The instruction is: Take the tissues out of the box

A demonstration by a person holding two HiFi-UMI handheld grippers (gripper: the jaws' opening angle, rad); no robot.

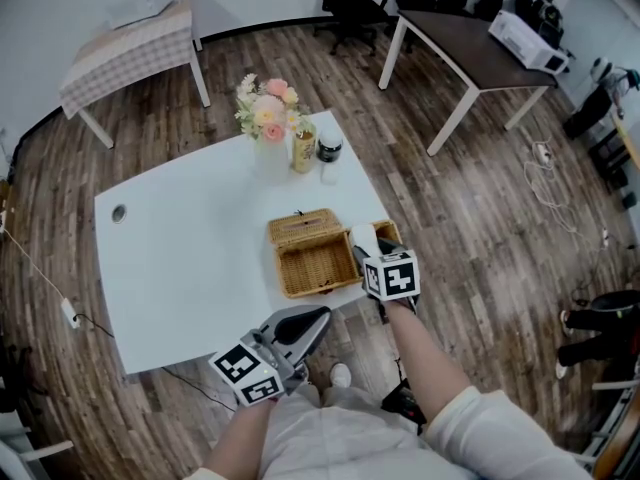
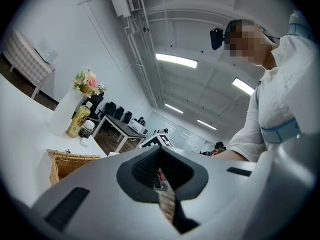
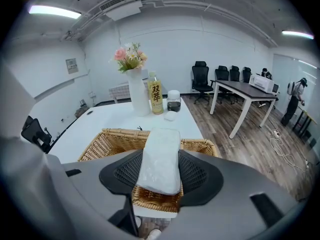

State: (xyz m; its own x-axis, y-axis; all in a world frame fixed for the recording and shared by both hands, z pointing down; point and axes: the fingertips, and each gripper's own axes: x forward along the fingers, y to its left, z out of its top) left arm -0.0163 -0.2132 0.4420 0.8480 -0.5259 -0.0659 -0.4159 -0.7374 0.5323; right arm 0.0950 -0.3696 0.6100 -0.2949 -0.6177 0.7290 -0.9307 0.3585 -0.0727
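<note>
The right gripper's [image 1: 372, 252] marker cube covers the tissue pack's [image 1: 363, 234] lower end in the head view; in the right gripper view its grey body hides most of the wicker basket's [image 3: 115, 134] floor and near wall.

My white worktop [image 1: 190, 258] carries a wicker box [image 1: 315, 263] at its near right edge. At the far edge a vase of flowers [image 1: 268, 156], a yellow bottle [image 1: 304, 148] and a dark jar [image 1: 329, 149] stand side by side.
</note>
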